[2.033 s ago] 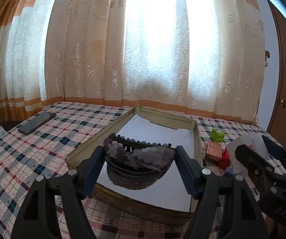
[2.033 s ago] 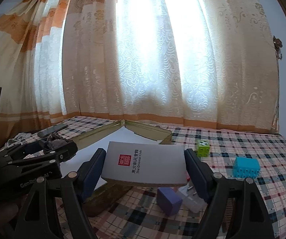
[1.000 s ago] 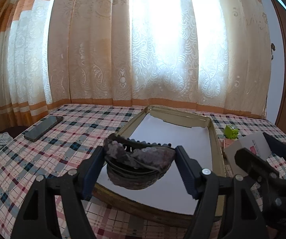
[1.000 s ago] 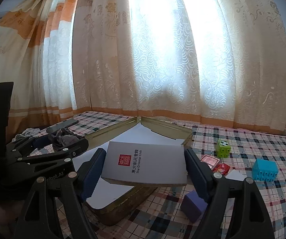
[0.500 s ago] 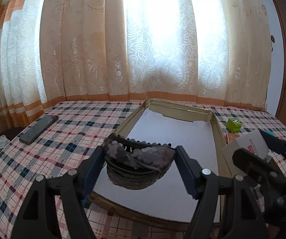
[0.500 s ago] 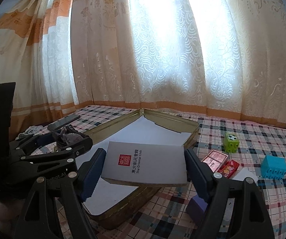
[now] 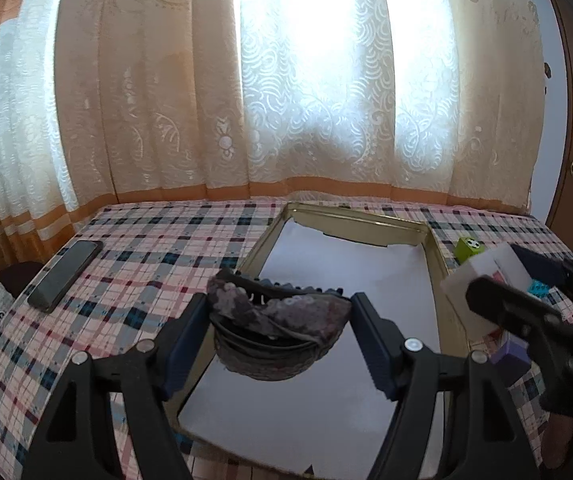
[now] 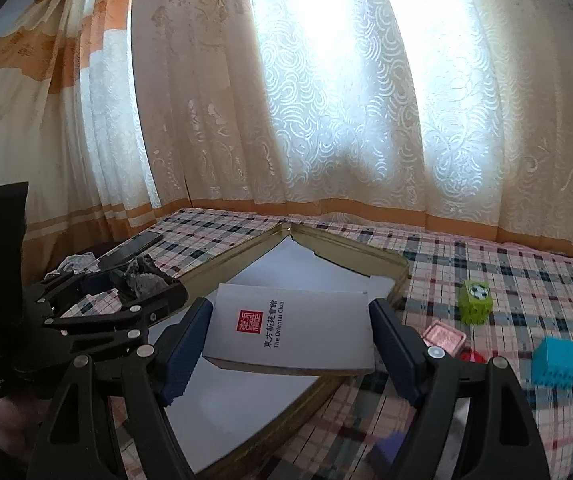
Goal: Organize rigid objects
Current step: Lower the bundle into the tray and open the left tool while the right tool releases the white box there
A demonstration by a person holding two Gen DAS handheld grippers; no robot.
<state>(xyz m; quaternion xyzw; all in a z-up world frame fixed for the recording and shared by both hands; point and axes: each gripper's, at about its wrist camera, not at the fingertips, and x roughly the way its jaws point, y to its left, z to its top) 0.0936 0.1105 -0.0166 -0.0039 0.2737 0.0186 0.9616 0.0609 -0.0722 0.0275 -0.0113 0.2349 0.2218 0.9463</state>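
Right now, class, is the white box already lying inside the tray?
No: the white box is clamped between the right tongs, held above the tray.

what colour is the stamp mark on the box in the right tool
Red, on the white box; clearest in the right wrist view.

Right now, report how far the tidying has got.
Done: nothing lies in the gold paper-lined tray.
In hand: left gripper clamps a dark grey claw hair clip; right gripper clamps a white printed box.
Left: green cube, blue block, pink tin.
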